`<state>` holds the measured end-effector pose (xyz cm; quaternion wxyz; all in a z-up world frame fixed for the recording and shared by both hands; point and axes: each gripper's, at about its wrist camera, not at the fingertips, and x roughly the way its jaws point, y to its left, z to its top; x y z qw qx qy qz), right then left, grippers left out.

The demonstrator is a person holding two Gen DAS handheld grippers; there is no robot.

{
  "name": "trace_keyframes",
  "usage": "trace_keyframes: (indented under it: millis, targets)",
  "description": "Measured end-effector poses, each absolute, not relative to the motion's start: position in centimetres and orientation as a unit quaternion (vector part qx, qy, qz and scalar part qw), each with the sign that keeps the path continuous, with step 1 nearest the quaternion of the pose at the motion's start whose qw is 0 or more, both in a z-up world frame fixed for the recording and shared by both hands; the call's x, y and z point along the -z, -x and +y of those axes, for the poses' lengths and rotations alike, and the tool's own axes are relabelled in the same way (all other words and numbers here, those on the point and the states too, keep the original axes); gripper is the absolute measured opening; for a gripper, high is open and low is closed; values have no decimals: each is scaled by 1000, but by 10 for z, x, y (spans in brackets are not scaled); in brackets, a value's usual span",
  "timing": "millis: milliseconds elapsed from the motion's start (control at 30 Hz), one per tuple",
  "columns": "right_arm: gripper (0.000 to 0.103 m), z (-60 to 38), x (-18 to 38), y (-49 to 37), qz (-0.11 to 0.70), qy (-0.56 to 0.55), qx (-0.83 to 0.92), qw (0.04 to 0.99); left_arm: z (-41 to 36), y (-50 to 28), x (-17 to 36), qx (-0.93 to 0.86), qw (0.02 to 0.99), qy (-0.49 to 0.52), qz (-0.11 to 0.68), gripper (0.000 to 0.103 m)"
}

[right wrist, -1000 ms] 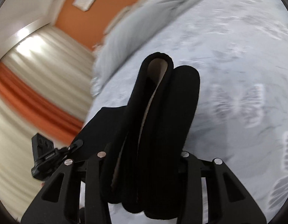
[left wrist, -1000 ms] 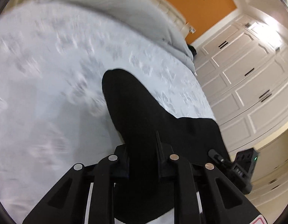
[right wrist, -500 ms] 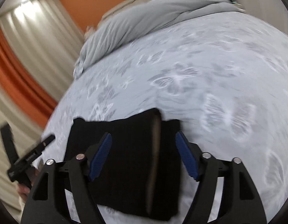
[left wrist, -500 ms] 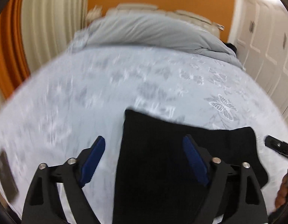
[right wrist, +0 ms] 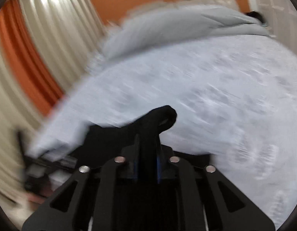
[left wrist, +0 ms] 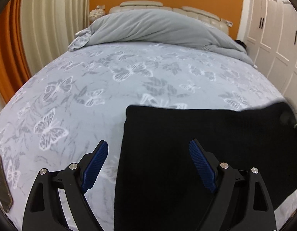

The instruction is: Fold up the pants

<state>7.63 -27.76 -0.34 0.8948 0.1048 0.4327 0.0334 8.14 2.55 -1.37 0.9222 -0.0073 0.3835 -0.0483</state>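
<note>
The black pants are seen folded flat on the bed sheet, near its front edge, w/ the butterfly print showing all round them. The left gripper is held wide apart just above the fabric; the left edge of the pants runs between its blue pads, but nothing is pinched. In the right wrist view, heavily blurred, the right gripper is narrow and closing, w/ a bunched fold of the pants caught between its jaws and lifted off the sheet. A grey duvet is piled at the headboard end. A phone is seen at the sheet's left edge, well apart from the pants.
</note>
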Motion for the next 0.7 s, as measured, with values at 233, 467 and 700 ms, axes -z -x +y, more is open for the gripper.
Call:
trace_keyframes:
  millis: [233,467,700]
  targets:
    - [22,-286,-33,-43,350,-169,-73,919,19,-82,29,53,911,10,409,86]
    - [21,-271,17,-61,436,-163,-70,882,12,-79,38,36,915,-19,402,88]
    - [32,-248,23,-32,444,-92,-70,888,11,-80,37,31,913,-21,406,89]
